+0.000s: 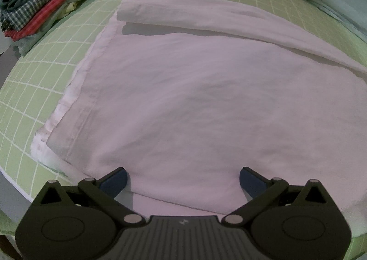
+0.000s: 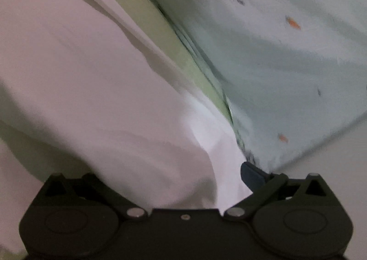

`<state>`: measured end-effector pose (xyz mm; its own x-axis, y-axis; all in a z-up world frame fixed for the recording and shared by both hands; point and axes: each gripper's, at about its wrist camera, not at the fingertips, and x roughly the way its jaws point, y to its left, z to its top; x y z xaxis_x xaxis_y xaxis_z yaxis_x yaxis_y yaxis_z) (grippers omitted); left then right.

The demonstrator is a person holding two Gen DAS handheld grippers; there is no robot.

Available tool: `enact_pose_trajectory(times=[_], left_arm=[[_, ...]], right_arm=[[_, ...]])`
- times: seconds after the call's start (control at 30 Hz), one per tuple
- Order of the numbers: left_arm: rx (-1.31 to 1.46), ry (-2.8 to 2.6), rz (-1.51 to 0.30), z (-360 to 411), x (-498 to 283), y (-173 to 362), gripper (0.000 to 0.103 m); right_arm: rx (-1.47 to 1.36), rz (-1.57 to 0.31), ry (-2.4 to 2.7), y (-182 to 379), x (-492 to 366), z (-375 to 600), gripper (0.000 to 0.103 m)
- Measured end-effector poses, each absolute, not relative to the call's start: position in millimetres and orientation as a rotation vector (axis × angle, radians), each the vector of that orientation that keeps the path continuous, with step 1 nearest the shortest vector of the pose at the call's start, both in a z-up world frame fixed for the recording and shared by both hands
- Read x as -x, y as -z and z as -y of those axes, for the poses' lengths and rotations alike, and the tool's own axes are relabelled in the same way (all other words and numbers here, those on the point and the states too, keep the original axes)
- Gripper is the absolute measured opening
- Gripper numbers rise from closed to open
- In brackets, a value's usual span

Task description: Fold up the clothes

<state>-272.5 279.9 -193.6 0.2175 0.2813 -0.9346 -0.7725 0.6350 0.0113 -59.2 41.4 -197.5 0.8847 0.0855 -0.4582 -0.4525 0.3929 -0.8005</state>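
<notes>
A pale pink garment (image 1: 183,90) lies spread flat on the green grid mat (image 1: 34,90). Its far edge is folded over into a long band (image 1: 183,12). My left gripper (image 1: 183,178) hovers at the garment's near edge, open, its blue pads (image 1: 114,181) wide apart with cloth lying between them, not pinched. In the right wrist view the same pink garment (image 2: 91,76) rises in a bunched fold over my right gripper (image 2: 183,179). That gripper's right pad (image 2: 252,175) shows spread wide, while cloth hides the left one.
A stack of folded clothes (image 1: 45,1), with grey, checked and red striped pieces, sits at the mat's far left corner. A light sheet with small orange marks (image 2: 286,53) runs along the mat's far side. The mat's near edge (image 1: 13,182) curves at the lower left.
</notes>
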Motion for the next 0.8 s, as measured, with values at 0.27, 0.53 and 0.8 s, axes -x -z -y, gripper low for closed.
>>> enact_pose_trajectory(times=[0.27,0.53,0.8], left_arm=[[0.511,-0.773,-1.118,-279,272,195,0.103],[0.498,-0.765,-1.111,-279,272,195,0.103],[0.510,-0.783,-1.100,-285,285,193,0.103]], right_arm=[[1.073,-0.491,-0.183,187,42,-4,0.103],[1.091,-0.272,-0.113,169,60,-13,0.102],[1.069,-0.153,-0.035,138,90,5,0.103]])
